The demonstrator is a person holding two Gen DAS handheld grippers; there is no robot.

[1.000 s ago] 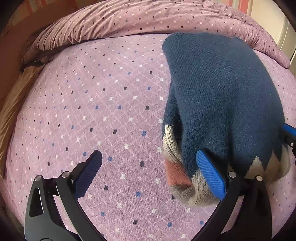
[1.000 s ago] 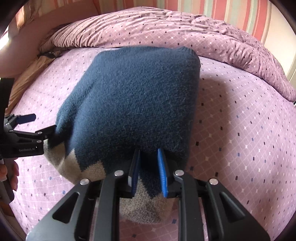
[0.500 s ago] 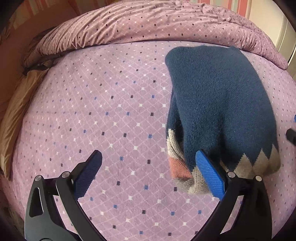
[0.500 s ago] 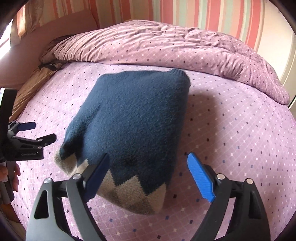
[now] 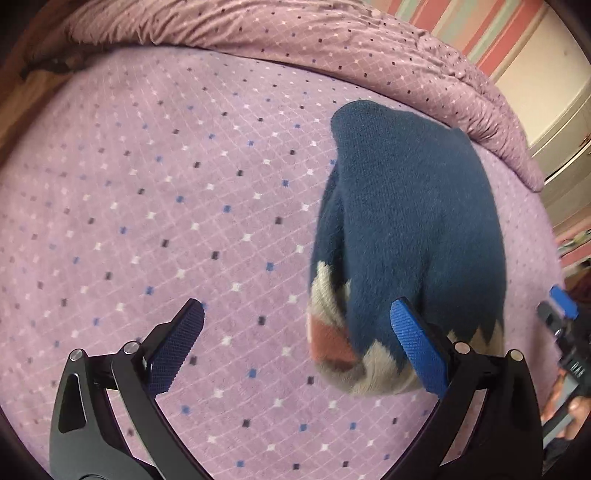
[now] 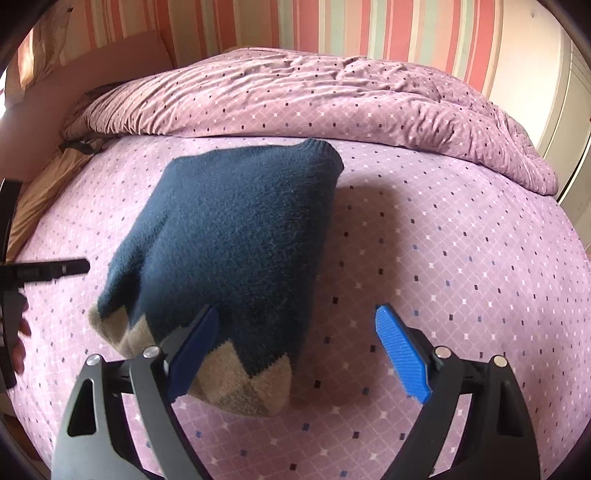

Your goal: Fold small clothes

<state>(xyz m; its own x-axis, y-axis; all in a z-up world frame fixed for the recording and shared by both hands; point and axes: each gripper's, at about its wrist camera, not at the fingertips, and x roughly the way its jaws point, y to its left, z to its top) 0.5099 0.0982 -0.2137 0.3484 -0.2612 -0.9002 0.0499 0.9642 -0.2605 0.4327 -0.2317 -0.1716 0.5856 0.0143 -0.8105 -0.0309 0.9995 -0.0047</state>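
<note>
A small navy knit sweater with a beige and rust zigzag hem lies folded on the purple bedspread. In the right wrist view the sweater lies ahead and left. My left gripper is open and empty, its right finger beside the sweater's hem. My right gripper is open and empty, its left finger over the hem's near edge. The right gripper also shows at the left wrist view's right edge, and the left gripper at the right wrist view's left edge.
A rumpled purple duvet is heaped along the far side of the bed. A striped wall stands behind it. A tan sheet edge shows at the left. A white cabinet stands at the right.
My right gripper opened and let go of the sweater's hem, then drew back. The sweater settled flat on the bed. My left gripper stayed open and pulled back a little.
</note>
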